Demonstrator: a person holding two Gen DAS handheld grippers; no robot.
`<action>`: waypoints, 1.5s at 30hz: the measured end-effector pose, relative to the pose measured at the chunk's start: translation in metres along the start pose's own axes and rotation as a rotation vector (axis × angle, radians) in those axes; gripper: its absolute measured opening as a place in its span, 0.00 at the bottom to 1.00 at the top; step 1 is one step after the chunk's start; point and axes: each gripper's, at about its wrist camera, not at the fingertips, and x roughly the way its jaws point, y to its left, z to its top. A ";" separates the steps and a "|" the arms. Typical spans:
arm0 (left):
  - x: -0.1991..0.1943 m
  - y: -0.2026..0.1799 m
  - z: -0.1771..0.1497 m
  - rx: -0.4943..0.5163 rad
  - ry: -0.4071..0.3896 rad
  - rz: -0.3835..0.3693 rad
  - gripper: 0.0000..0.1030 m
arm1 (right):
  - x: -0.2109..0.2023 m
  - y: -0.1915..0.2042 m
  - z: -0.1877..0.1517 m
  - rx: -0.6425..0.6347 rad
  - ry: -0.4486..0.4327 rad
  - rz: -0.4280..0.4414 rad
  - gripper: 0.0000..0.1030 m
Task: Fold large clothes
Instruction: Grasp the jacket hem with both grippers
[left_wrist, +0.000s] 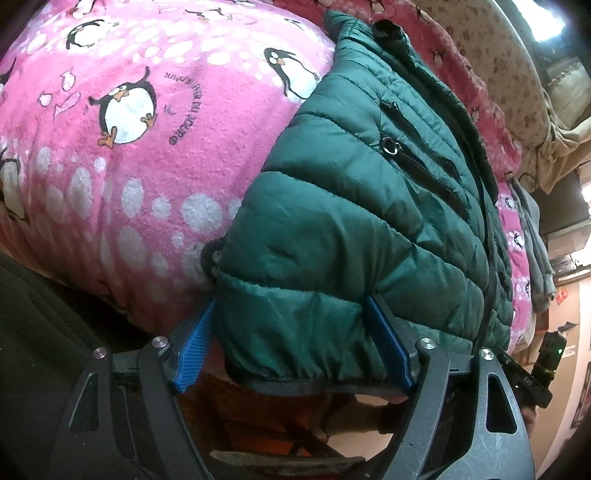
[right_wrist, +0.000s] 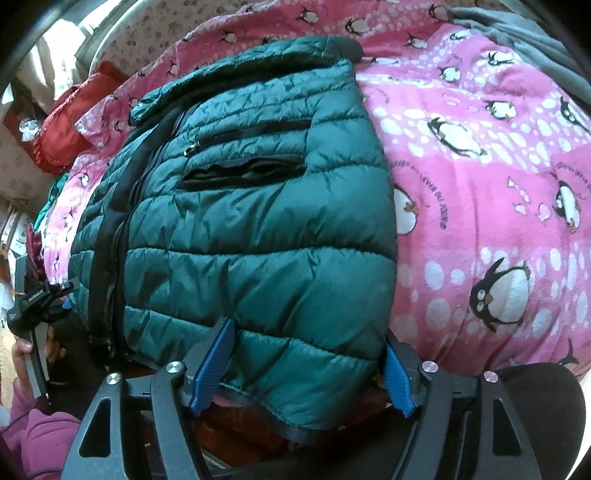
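Note:
A dark green quilted puffer jacket (left_wrist: 351, 206) lies on a pink penguin-print blanket (left_wrist: 129, 129), its hem hanging over the near edge. My left gripper (left_wrist: 295, 343) is open, its blue fingers (left_wrist: 194, 350) standing on either side of the left hem corner. The jacket also fills the right wrist view (right_wrist: 251, 236) on the same blanket (right_wrist: 480, 184). My right gripper (right_wrist: 306, 365) is open too, its blue fingers (right_wrist: 212, 365) straddling the right hem corner. Two chest pocket zips and the black front zipper face up.
A grey garment (left_wrist: 535, 251) hangs over the bed's far side; it also shows at the top right of the right wrist view (right_wrist: 535, 48). A red cushion (right_wrist: 70, 125) lies by the bed's head. The other gripper's body (right_wrist: 33, 299) shows at the left.

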 end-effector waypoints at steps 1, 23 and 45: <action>0.000 -0.001 0.000 0.005 -0.003 0.006 0.77 | 0.000 0.000 0.000 0.000 0.001 -0.002 0.70; 0.003 -0.012 -0.003 0.036 -0.034 0.055 0.77 | -0.011 0.019 0.002 -0.068 -0.047 0.016 0.50; 0.005 -0.016 -0.011 0.066 -0.049 0.051 0.70 | -0.008 0.026 0.007 -0.113 -0.060 0.037 0.24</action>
